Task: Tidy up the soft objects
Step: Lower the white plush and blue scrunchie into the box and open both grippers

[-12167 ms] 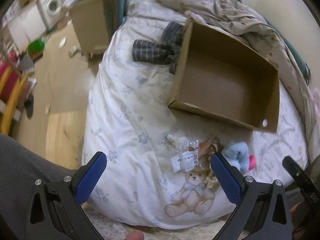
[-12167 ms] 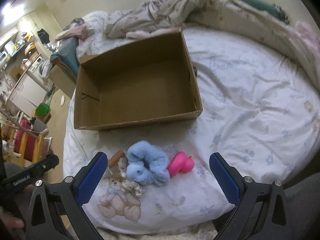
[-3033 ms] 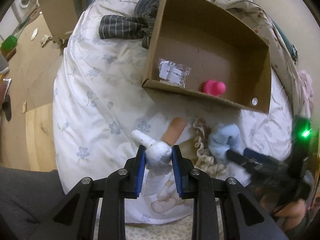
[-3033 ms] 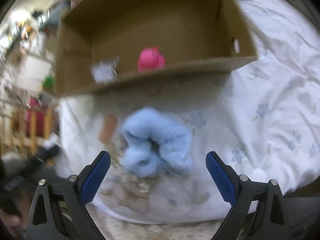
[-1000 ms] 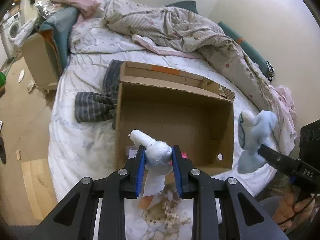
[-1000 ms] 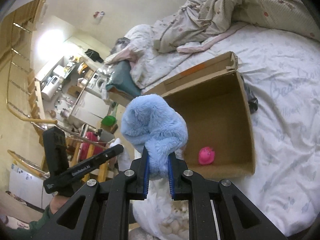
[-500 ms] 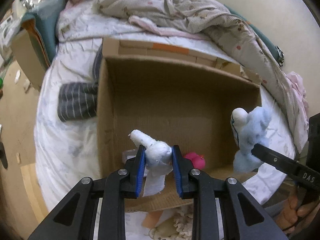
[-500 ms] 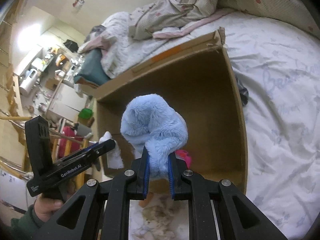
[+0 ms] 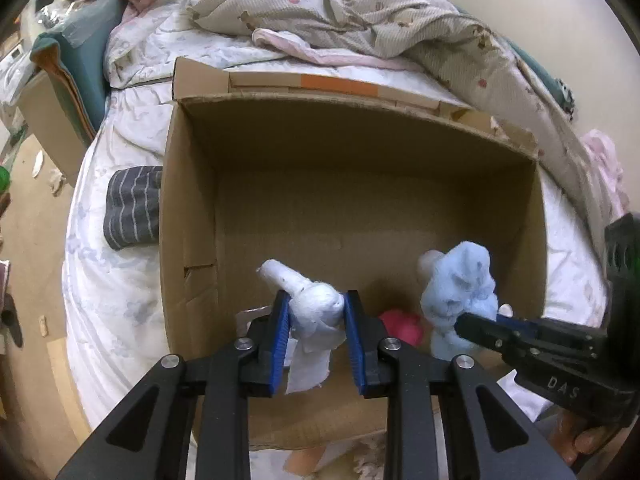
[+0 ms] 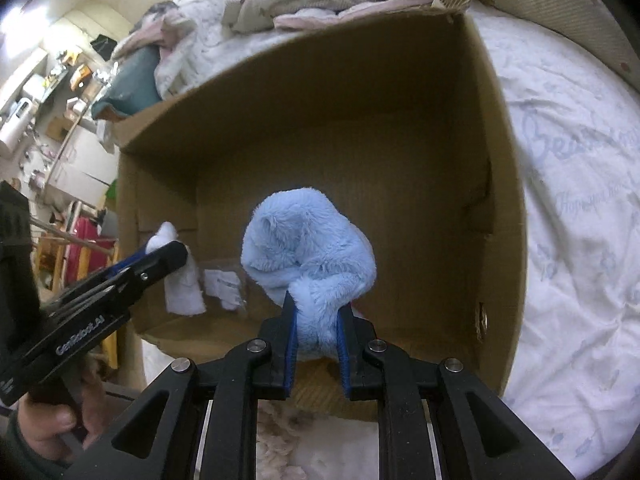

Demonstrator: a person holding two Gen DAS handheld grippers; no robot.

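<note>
An open cardboard box (image 9: 192, 184) lies on the bed; it also shows in the right wrist view (image 10: 500, 168). My left gripper (image 9: 316, 304) is shut on a white soft toy (image 9: 312, 300) and holds it over the box's near left part. My right gripper (image 10: 316, 312) is shut on a fluffy light-blue toy (image 10: 308, 240) and holds it over the box's near right part; that toy also shows in the left wrist view (image 9: 460, 284). A pink toy (image 9: 402, 322) and a clear packet (image 10: 224, 284) lie inside the box.
A striped dark cloth (image 9: 132, 204) lies left of the box. A crumpled quilt (image 9: 360, 12) is heaped behind it. A teal cushion (image 9: 80, 56) sits at the bed's far left. A beige frilly item (image 10: 280, 436) lies on the sheet in front of the box.
Both grippers have moved forward and lower over the box with their toys still held. The box now fills both views.
</note>
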